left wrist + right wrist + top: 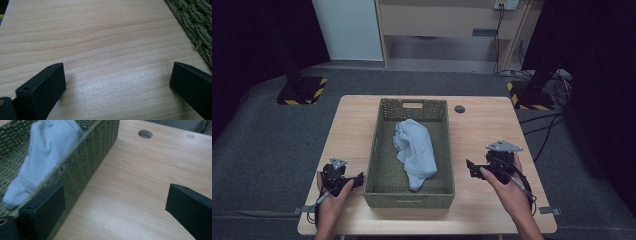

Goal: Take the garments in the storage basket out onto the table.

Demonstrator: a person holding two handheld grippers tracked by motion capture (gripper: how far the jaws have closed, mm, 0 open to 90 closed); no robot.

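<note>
Squarely between both tongs, cloth (415, 148)

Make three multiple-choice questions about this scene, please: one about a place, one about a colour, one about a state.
1. Where does the cloth lie?
A. on the bare table
B. inside the basket
C. on the floor

2. What colour is the basket?
A. green
B. red
C. white

3. How do the jaws of the right gripper stand?
A. shut on the cloth
B. shut on the basket
C. open, holding nothing

Answers:
1 B, the high view shows the cloth between the basket walls.
2 A, its woven walls look olive green.
3 C, the right gripper view shows bare table between the jaws.
</note>
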